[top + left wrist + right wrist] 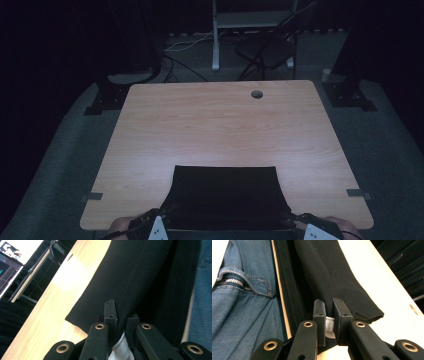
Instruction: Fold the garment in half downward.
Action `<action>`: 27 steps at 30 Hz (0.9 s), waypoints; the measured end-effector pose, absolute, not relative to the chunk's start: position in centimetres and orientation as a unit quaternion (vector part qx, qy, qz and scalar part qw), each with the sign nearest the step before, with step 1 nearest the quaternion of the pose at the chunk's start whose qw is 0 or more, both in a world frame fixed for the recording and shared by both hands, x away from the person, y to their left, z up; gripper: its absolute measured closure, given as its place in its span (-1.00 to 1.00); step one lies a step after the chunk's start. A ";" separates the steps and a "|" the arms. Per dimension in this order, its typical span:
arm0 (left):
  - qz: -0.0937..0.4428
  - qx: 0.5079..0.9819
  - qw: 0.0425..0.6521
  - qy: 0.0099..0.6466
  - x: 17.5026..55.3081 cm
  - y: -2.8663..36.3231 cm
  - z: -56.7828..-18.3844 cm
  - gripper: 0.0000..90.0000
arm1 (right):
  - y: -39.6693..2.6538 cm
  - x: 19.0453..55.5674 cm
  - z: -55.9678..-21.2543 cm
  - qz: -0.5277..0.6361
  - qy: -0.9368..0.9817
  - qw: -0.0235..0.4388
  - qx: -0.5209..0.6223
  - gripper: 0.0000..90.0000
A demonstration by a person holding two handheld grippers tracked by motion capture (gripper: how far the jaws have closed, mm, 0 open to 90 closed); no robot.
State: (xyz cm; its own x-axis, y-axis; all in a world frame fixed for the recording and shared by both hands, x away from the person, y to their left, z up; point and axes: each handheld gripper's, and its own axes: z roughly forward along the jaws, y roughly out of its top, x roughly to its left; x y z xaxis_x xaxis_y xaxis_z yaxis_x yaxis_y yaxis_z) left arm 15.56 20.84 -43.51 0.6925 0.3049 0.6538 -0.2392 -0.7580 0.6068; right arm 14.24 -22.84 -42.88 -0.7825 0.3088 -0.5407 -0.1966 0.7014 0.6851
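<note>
A black cloth [225, 192] lies spread on the near middle of the wooden table [220, 125], its near edge hanging over the front. My left gripper [159, 226] is at the cloth's near left corner, shut on the black cloth [130, 277], with a white bit of fabric [121, 347] showing between the jaws. My right gripper [312, 231] is at the near right corner, shut on a fold of the black cloth [324, 277], with a white tag [329, 323] behind the pinch. Both hands sit at the table's front edge.
The table has a round cable hole [257, 94] at the back right and grey tape marks [359, 193] at its side edges. A folding chair [270, 50] and cables stand on the floor behind. The person's blue jeans [242, 305] are close under the front edge.
</note>
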 end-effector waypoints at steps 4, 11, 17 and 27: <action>0.377 0.864 0.335 0.013 15.5 20.7 -43.9 0.88 | -22.9 14.0 -43.5 0.366 0.877 0.309 0.029 0.83; 0.338 0.883 0.326 0.014 16.0 21.3 -44.5 0.68 | -23.1 14.4 -44.3 0.361 0.891 0.272 0.042 0.74; 0.268 0.883 0.382 0.044 16.4 23.1 -43.4 0.11 | -23.9 14.9 -44.2 0.393 0.894 0.209 0.047 -0.15; 0.214 0.862 0.450 0.096 18.6 22.3 -41.2 -0.13 | -22.8 18.5 -43.4 0.450 0.866 0.197 0.090 -0.54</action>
